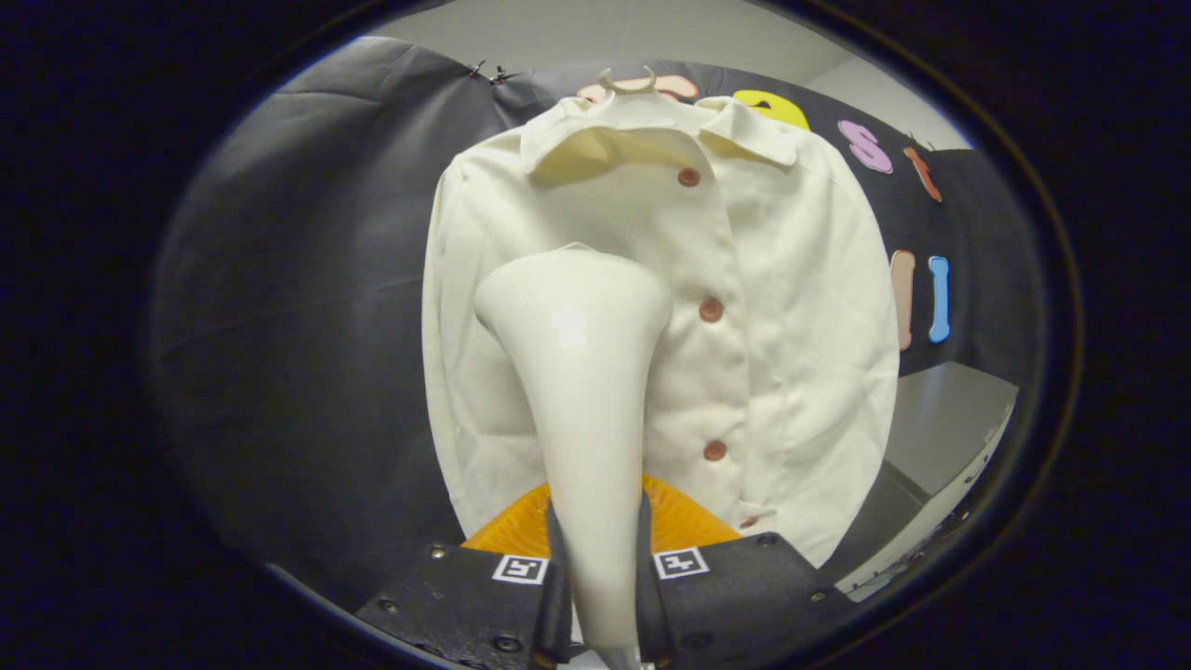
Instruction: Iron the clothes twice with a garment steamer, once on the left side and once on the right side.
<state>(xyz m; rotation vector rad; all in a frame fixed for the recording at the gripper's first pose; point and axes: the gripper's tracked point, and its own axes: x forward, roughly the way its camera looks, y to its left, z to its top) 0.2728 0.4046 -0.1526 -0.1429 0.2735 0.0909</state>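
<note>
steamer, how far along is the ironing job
Done: the steamer is picked up, the gripper jaws shut on its handle. In hand: its head is raised against the shirt, on the side left of the buttons. Left: the other side; finished passes cannot be told.

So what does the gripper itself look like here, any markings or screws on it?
The gripper has two blocky dark jaw bodies with visible screws. Each carries a small square black-and-white marker near its inner top corner. A ribbed orange part sits just ahead of the bodies. No cables, sleeve or hand can be seen.
</note>
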